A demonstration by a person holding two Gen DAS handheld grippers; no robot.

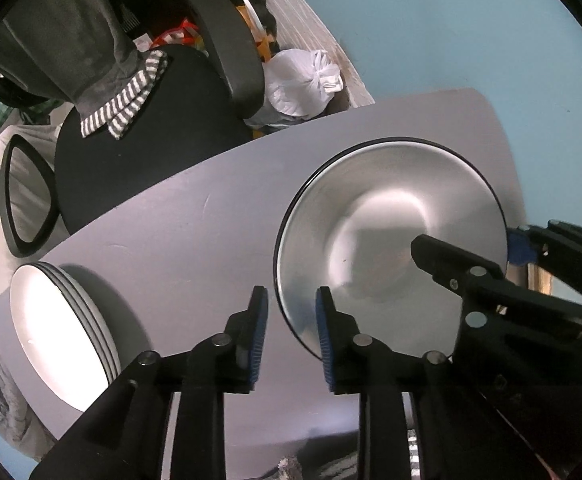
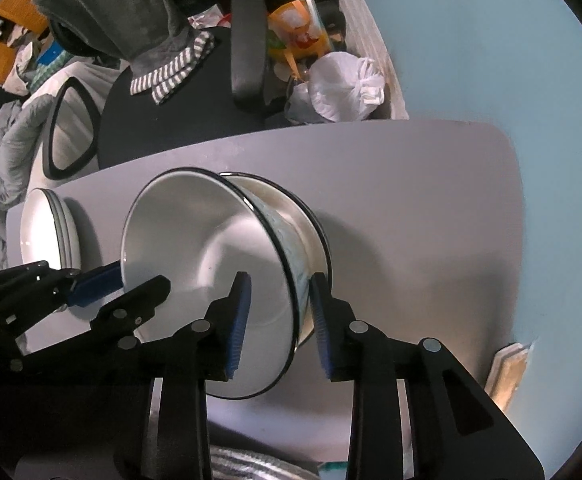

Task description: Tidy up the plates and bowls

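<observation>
A white bowl with a black rim (image 1: 391, 216) stands on the grey table (image 1: 171, 220). In the right wrist view it is the top bowl (image 2: 211, 248) of a nested stack, with a lower bowl (image 2: 291, 208) showing behind its rim. My left gripper (image 1: 291, 292) points down and straddles the bowl's left rim, its blue pads apart from it. My right gripper (image 2: 279, 280) straddles the opposite rim, with a gap showing at its pads. Each gripper also shows in the other's view: right gripper (image 1: 467, 240), left gripper (image 2: 141, 276). A stack of white plates (image 1: 51, 320) lies to the left.
A black office chair (image 1: 151, 128) with a striped cloth (image 1: 127, 100) and a grey garment draped on it stands behind the table's far edge. A white plastic bag (image 1: 303, 80) and clutter lie on the floor beyond. The plate stack (image 2: 43, 232) sits near the table's left edge.
</observation>
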